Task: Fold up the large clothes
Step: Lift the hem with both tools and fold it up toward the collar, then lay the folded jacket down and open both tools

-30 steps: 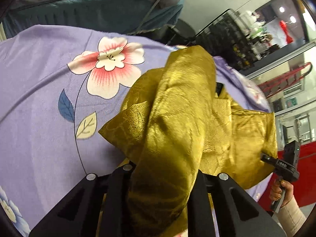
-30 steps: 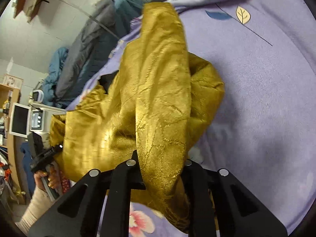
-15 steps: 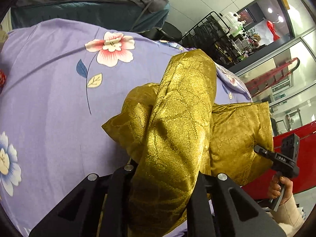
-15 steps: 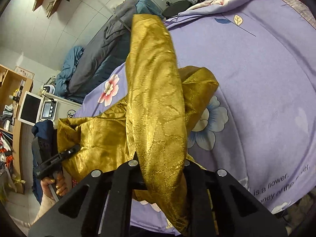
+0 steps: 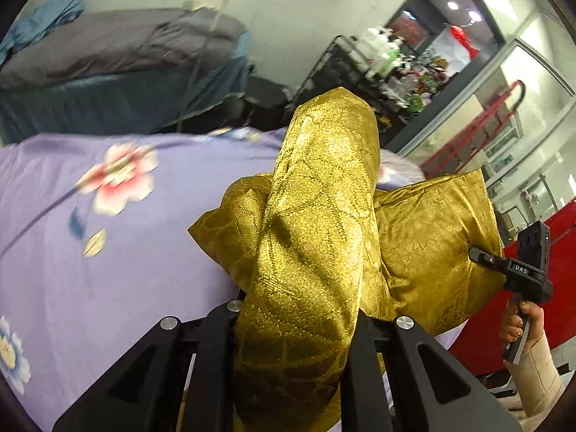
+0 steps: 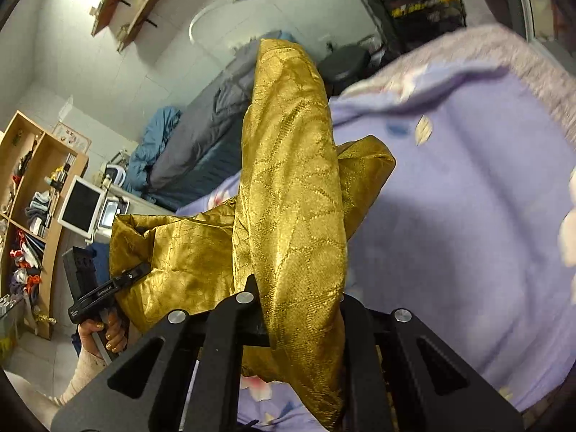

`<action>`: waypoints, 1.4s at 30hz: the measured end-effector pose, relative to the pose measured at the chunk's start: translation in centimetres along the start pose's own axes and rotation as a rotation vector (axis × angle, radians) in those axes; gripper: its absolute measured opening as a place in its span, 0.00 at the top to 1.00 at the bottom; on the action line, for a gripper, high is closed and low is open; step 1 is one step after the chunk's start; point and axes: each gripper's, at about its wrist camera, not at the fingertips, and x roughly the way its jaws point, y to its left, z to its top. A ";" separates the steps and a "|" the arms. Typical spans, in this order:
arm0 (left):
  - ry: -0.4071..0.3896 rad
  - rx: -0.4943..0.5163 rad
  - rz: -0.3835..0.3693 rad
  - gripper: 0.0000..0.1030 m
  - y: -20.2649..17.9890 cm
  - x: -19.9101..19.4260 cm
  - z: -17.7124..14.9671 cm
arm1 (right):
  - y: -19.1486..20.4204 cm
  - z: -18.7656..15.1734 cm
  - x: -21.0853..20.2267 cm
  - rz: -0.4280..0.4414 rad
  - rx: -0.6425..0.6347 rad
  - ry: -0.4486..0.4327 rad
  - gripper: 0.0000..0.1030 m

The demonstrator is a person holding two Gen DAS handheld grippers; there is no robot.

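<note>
Left wrist view: left gripper (image 5: 298, 327) clamped on gold garment (image 5: 324, 216), lifted above lilac floral bedsheet (image 5: 108, 252); right gripper (image 5: 482, 255) seen pinching the far edge. Folding judged early: cloth bunched, no neat fold visible.

Right wrist view: right gripper (image 6: 298, 309) closed on the same garment (image 6: 291, 180); left gripper (image 6: 133, 275) at the opposite edge. Only here: wooden shelving (image 6: 32, 198).

I see even indoor light, brightest from ceiling lamps (image 5: 451, 5) top right; the purple bedsheet (image 6: 468, 198) smears with motion blur, and fisheye edges bend and darken.
</note>
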 end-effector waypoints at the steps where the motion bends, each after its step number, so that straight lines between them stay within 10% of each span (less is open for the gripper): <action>1: -0.005 0.008 -0.029 0.88 -2.2 1.4 1.2 | -1.2 1.1 -1.5 -0.004 -0.002 -0.023 0.91; 9: 0.091 0.092 -0.160 0.88 -16.8 15.8 6.1 | -16.7 6.3 -14.2 -0.136 0.170 -0.197 0.90; 19: 0.269 0.049 0.021 0.85 -19.4 30.2 4.3 | -34.2 6.3 -14.1 -0.281 0.463 -0.200 0.90; 29: 0.314 0.034 0.132 0.56 -17.3 34.3 4.4 | -37.3 6.9 -10.2 -0.327 0.443 -0.201 0.75; 34: 0.318 0.022 0.187 0.35 -16.9 33.6 4.8 | -37.0 6.4 -11.2 -0.421 0.471 -0.219 0.35; 42: 0.138 0.056 0.412 0.07 -15.0 26.7 7.2 | -35.5 6.2 -16.2 -0.539 0.533 -0.328 0.25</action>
